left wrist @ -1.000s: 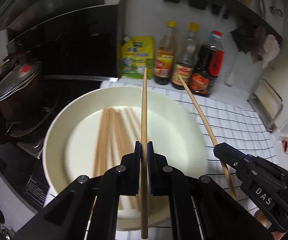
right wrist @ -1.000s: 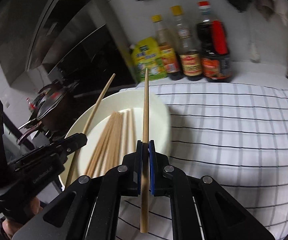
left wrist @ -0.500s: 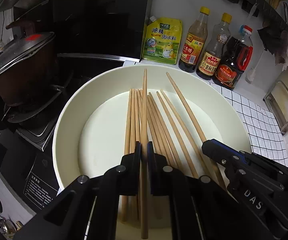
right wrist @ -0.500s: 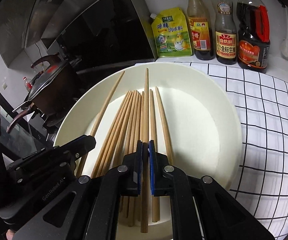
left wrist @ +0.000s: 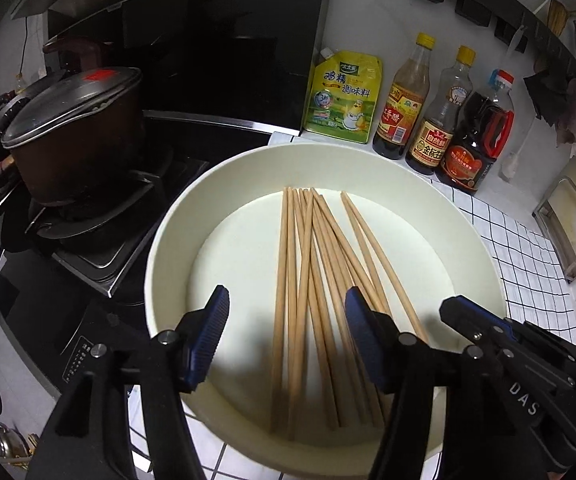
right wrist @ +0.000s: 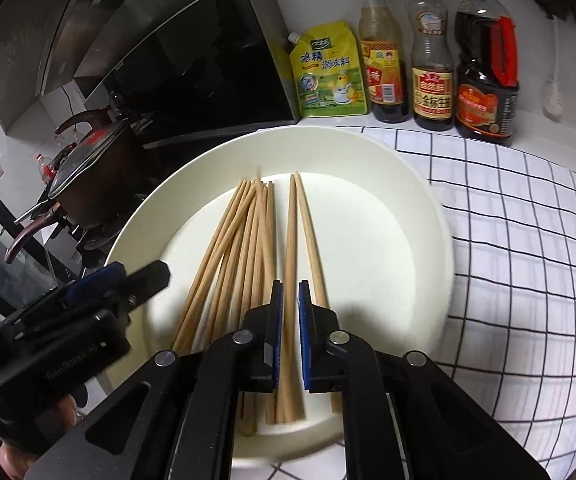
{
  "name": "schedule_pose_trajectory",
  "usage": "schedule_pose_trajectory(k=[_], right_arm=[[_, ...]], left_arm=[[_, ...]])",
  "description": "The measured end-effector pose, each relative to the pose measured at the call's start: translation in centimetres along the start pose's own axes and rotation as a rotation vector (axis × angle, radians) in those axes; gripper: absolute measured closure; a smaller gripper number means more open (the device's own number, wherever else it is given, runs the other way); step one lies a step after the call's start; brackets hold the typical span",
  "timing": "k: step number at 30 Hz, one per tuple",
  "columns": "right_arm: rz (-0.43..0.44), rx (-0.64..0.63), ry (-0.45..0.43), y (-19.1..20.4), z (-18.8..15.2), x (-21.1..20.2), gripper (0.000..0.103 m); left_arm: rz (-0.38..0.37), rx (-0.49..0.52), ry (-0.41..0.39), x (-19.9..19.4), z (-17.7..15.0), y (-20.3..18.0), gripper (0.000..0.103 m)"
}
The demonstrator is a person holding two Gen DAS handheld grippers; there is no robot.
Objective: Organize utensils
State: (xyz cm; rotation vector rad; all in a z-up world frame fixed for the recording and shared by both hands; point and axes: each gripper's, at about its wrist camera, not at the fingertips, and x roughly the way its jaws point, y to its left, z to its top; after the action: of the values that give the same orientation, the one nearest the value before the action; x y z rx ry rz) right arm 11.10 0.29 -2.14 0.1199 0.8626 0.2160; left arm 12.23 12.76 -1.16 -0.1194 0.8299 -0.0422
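1. One cream plate (left wrist: 176, 216) at the counter's left edge, just beside the stove (left wrist: 100, 240), on a checked cloth (right wrist: 528, 240).
2. Roughly ten wooden chopsticks (left wrist: 308, 260) lying flat in the plate, tips toward the counter's back edge; exact count unclear where overlapping.
3. About eight of them fanned in one bundle, plus a right-hand pair (right wrist: 300, 220) set slightly apart from it.
4. Left gripper (left wrist: 285, 296) over the plate's near side, claw spread wide and holding nothing, bundle lying below the gap.
5. Right gripper (right wrist: 291, 286) low over the plate's near side, claw parted only narrowly; one stick of the pair running between the pads, apparently not pinched.
6. Three sauce bottles (right wrist: 432, 60) in a row along the counter's back edge, one yellow seasoning pouch (right wrist: 330, 72) just left of them.
7. One lidded dark pot (left wrist: 76, 132) on the stove, left of the plate.
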Motion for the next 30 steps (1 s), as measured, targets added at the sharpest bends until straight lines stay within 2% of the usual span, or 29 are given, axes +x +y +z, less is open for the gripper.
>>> schedule_pose_trajectory(k=[2, 4, 11, 30], right_arm=[[-0.016, -0.005, -0.011, 0.1, -0.3, -0.5, 0.095], [-0.027, 0.002, -0.026, 0.0, -0.6, -1.1, 0.095], [-0.045, 0.006, -0.047, 0.0, -1.6, -2.7, 0.083], [-0.051, -0.021, -0.072, 1.6, -3.1, -5.2, 0.078]], left_arm=[[0.004, 0.003, -0.001, -0.3, -0.2, 0.0, 0.041], [0.005, 0.005, -0.003, -0.7, -0.5, 0.0, 0.034], [0.009, 0.014, -0.014, -2.0, -1.2, 0.1, 0.031], [0.018, 0.034, -0.047, -4.5, -2.1, -0.4, 0.028]])
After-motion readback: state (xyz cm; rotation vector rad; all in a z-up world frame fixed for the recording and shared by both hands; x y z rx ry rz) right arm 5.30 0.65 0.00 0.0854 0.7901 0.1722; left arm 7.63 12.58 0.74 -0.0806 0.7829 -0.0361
